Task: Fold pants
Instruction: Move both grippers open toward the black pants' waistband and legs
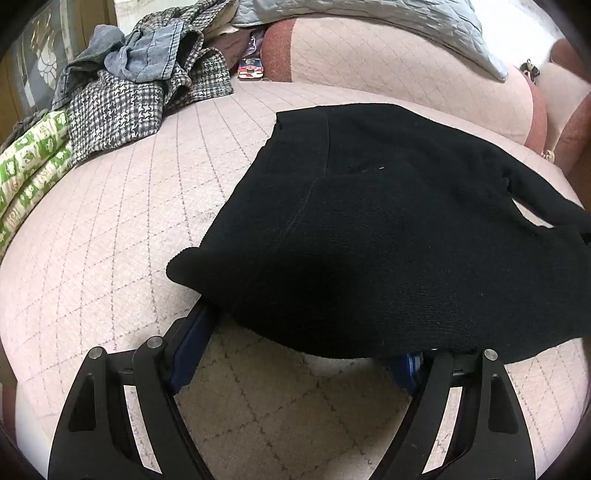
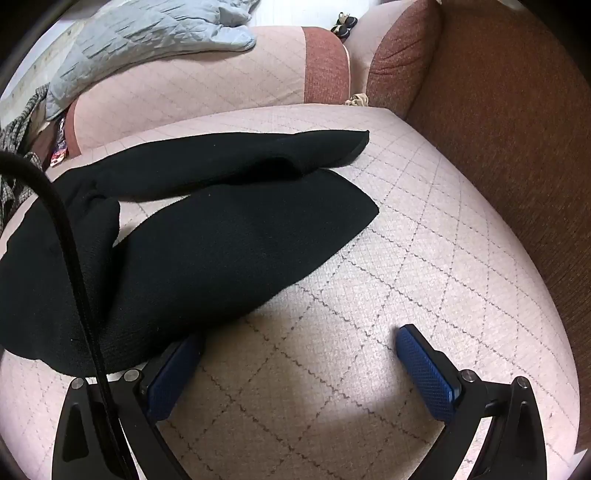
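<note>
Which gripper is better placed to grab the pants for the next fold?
Left, probably. The left gripper is open with the pants edge lying across its fingertips. The right gripper is open too, but mostly over bare sofa.

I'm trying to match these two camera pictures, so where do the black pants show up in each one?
Left wrist view: black pants fill the centre and right, waistband end.
Right wrist view: the pants lie at left and centre, legs running toward the upper right.
Shared landmark: the grey quilted blanket along the top.
</note>
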`<state>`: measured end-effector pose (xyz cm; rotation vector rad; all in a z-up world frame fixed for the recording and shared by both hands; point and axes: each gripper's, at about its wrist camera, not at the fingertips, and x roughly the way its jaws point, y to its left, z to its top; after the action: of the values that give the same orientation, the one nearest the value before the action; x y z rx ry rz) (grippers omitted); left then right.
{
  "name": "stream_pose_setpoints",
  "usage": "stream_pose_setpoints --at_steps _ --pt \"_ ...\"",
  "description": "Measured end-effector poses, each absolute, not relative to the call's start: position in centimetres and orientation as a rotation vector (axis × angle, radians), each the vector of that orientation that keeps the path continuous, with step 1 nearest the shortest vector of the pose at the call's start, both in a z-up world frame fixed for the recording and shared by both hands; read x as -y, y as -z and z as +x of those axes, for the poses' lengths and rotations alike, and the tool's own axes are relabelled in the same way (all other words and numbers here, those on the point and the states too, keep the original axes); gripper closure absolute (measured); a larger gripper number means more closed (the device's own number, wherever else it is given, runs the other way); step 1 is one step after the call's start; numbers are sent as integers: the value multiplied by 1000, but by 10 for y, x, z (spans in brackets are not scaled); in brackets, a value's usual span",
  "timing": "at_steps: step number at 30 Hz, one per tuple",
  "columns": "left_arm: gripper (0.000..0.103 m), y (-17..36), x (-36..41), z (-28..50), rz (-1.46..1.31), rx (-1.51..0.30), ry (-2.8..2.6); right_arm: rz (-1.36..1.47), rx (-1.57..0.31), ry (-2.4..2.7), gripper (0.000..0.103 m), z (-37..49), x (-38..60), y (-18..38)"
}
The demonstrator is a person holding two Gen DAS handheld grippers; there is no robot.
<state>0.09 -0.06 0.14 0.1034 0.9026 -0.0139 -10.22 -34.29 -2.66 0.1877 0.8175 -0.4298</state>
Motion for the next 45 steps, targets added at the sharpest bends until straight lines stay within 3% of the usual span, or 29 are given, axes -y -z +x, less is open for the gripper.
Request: stream_pose_setpoints --at_steps 5,12,18,28,45 --pt "20 -8 -2 -3 121 -911 68 187 -815 363 0 -113 342 25" --pt "20 -35 -4 -22 108 -791 86 220 -676 224 2 -139 329 3" --pt "20 -48 -4 -24 82 -822 97 185 -678 153 2 -135 315 -1" --pt "20 -66 3 -41 72 -727 115 204 -628 117 2 -139 317 -6" --pt "20 -63 1 -39 66 -748 96 220 -644 136 2 -139 322 -6"
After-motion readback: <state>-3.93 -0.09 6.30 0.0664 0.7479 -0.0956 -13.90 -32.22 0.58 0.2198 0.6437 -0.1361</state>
